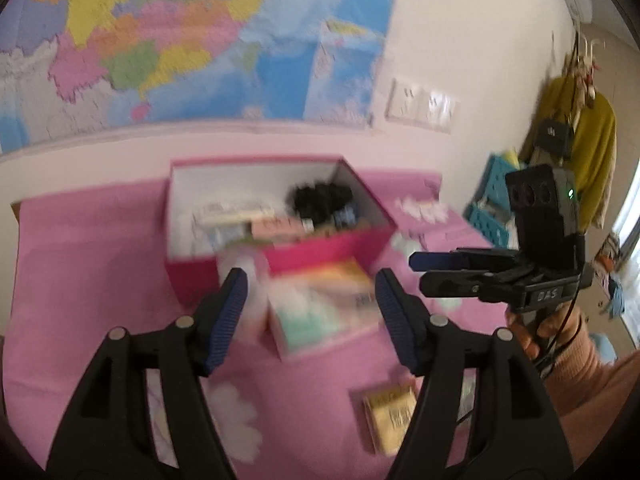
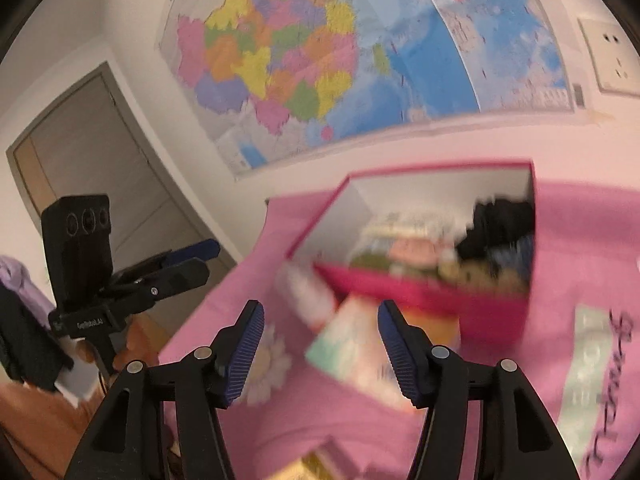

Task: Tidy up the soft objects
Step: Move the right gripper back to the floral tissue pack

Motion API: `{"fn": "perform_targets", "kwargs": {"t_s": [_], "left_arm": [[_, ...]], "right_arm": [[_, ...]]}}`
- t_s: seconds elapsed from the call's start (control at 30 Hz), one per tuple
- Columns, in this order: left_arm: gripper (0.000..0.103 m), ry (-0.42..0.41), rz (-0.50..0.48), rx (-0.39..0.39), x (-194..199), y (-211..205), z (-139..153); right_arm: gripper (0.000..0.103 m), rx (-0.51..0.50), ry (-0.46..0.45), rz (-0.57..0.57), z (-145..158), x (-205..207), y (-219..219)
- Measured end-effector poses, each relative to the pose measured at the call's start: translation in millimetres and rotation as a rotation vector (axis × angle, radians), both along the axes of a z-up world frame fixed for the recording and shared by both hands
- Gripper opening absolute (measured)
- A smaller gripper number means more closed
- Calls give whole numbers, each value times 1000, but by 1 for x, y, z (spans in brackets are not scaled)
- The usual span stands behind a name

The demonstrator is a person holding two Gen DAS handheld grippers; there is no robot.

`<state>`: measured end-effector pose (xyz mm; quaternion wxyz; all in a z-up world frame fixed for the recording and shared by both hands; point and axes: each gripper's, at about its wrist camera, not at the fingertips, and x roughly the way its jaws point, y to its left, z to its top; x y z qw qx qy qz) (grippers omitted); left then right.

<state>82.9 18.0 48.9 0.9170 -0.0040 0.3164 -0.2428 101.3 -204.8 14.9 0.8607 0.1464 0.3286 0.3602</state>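
Note:
An open pink box [image 1: 280,258] [image 2: 420,292] stands on the pink cloth [image 1: 92,260]. It holds a black fluffy thing [image 1: 320,198] [image 2: 500,228] and several blurred packets. In front of it lie a pastel soft pack [image 1: 320,308] [image 2: 352,344] and a white-pink bottle-like thing [image 1: 256,304] [image 2: 308,296]. My left gripper [image 1: 310,284] [image 2: 211,259] hovers open short of the pack, nothing between its pads. My right gripper [image 2: 320,316] [image 1: 418,272] is also open and empty, beside the left one and aimed at the same pack.
A yellow packet [image 1: 390,416] lies near the cloth's front edge. A map [image 1: 160,40] and a wall socket [image 1: 420,106] are behind the box. Turquoise crates [image 1: 492,200] and a hanging yellow garment [image 1: 592,140] stand right; a door [image 2: 100,168] is left. An orange sleeve [image 1: 592,380] holds the right gripper.

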Motion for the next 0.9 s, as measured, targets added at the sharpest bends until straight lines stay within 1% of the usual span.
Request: {"fn": "perform_targets", "kwargs": {"t_s": [0.03, 0.1, 0.17, 0.3, 0.37, 0.4, 0.53, 0.63, 0.73, 0.8, 0.9], "left_arm": [[68, 12, -3, 9, -5, -3, -6], [68, 66, -36, -2, -11, -8, -22], [68, 94, -55, -9, -19, -13, -33], [68, 161, -112, 6, -33, -30, -58], [68, 186, -133, 23, -37, -39, -67], [68, 199, -142, 45, -40, -45, -74], [68, 227, -175, 78, -49, -59, -89], [68, 239, -189, 98, -52, -67, -96], [68, 250, -192, 107, -50, -72, -101], [68, 252, -182, 125, -48, -76, -104], [67, 259, -179, 136, -43, -81, -107]], "right_arm": [[61, -5, 13, 10, -6, -8, -1], [61, -36, 33, 8, -18, -19, -2], [61, -59, 77, 8, -33, -31, -7], [61, -89, 143, -23, -58, -49, -16], [61, -87, 177, -41, -68, -57, -24], [61, -93, 189, -50, -72, -61, -28], [61, -113, 219, -56, -79, -76, -34], [61, -143, 238, -27, -84, -91, -33], [61, -198, 244, 11, -90, -106, -26], [61, -225, 249, 15, -96, -110, -24], [61, -278, 237, -16, -101, -110, -23]]}}
